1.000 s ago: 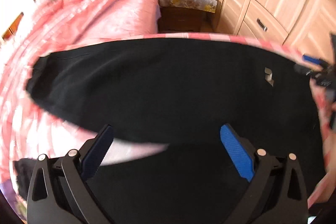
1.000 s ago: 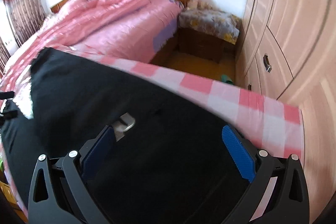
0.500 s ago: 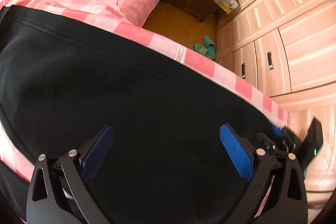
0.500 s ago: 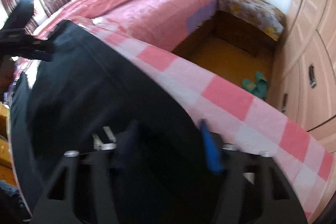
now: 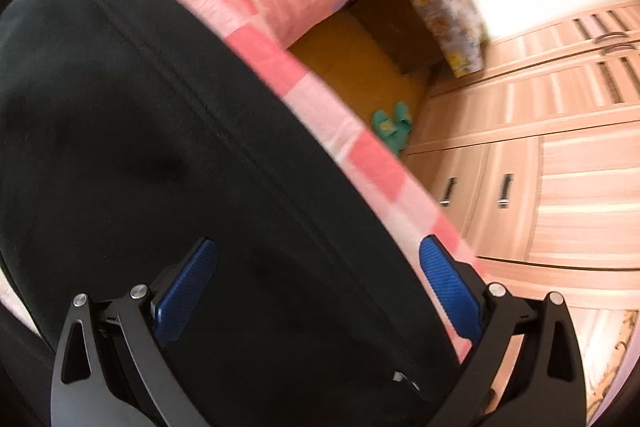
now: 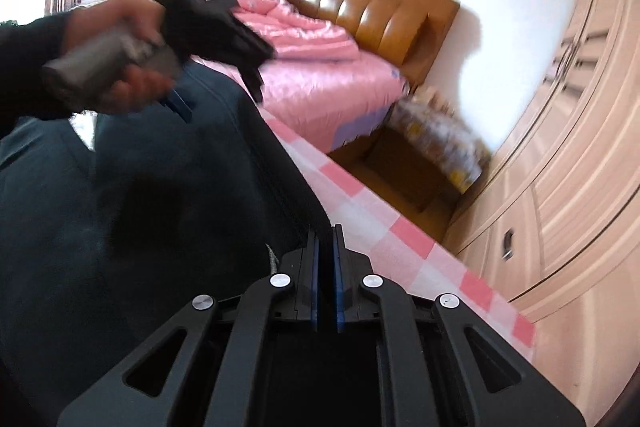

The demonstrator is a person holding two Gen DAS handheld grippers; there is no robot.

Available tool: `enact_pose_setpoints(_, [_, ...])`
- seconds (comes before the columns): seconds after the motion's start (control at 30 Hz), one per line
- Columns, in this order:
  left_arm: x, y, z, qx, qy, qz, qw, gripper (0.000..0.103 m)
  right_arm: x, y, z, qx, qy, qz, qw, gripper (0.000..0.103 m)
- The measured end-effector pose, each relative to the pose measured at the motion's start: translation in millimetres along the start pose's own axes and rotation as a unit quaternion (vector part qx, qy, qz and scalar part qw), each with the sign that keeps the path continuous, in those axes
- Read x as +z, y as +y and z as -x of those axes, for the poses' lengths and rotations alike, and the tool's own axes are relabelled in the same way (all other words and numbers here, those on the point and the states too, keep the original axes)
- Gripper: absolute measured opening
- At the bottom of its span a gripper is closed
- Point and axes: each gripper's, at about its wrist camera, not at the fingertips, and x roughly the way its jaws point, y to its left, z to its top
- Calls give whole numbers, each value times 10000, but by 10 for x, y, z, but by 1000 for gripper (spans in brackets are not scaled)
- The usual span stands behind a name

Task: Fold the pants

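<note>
Right gripper: jaws have just been closing and now sit pinched on the edge of the black fabric pants, a thin fold of cloth between the blue pads. Left gripper: jaws spread wide, hovering over the pants, gripping nothing. Pants lie flat across the pink-and-white checked cloth covering the work surface, far edge running along its border.

Risks, as I read it:
- Right pinch looks shallow, right at the hem. A quick lift may pull the cloth out of the pads, or take one layer only and skew the fold.
- Left side ungripped. If the right pulls first, the pants likely drag and bunch.
- Checked cover could ride along with the fabric if caught in the pinch; can't tell whether it is.

Room: bedroom, bed with pink quilt and tan padded headboard, pale wooden wardrobe, green slippers on the floor.
</note>
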Motion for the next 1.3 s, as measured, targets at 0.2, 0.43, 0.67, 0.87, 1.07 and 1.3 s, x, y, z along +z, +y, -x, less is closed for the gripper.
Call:
enact_pose_setpoints(0.2, [-275,283,524,-380,-725,-406,9958,10,-174,451,495,-407,-256,267,9985,8])
enact_pose_setpoints(0.43, [-1899,1153,1952,-1450,-2761,-1938,9302,10,-628,1263,1409,-507,-900,410,9938,8])
enact_pose_setpoints(0.67, [-2940,2425,1119,-580,-2132,-2010,9544,12,-1432,2072,1283,250,364,656,9969,16])
enact_pose_setpoints(0.87, [-3090,2565,1266,-840,-2200,-2355,9429,73,-1578,1815,1709,-1,49,-607,9981,98])
enact_pose_setpoints(1.07, [-3111,2614,1331,-992,-2166,-2133,9475,77,-2103,828,1899,-158,-31,-3278,9446,91])
enact_pose_setpoints(1.3, [-3274,2517,1294,-549,-2284,-2456,9405,80,-2345,437,1652,-37,179,-4241,9054,72])
